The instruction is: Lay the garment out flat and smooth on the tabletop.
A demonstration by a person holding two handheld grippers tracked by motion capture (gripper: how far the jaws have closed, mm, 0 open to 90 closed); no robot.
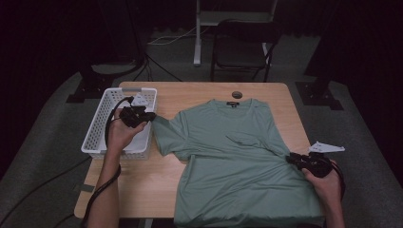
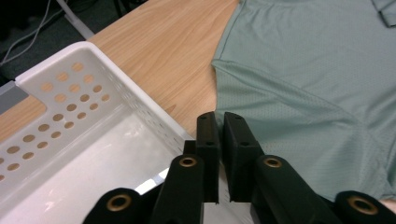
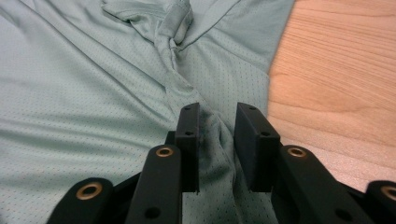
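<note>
1. Green T-shirt (image 1: 237, 161) lies flat, front up, across the middle and right of a wooden table (image 1: 199, 95) — collar toward the far edge, hem at the near edge by the person.
2. Left gripper (image 1: 151, 117) is held above the near-right corner of a white perforated basket (image 1: 97, 128), at the tip of the shirt's left-side sleeve (image 1: 164, 135). In the left gripper view its jaws are nearly together w/ a thin slit between them; nothing is seen pinched, and the sleeve (image 2: 280, 107) lies beyond the tips. Whether the pads touch fabric can't be told.
3. Right gripper (image 1: 291, 159) sits at the shirt's right-hand edge, about mid-length, low on the cloth. In the right gripper view its jaws stand partly apart w/ a raised ridge of fabric (image 3: 215, 135) running between them — the pads aren't pressing it, so the grip is released.
4. A bunched fold (image 1: 242, 139) crosses the chest; creases run from it toward the right gripper.
5. Basket stands at the table's left side, just beside the sleeve; a small round dark object (image 1: 236, 94) rests on the table beyond the collar.
6. Behind the table: a dark chair (image 1: 242, 47) on grey floor.
</note>
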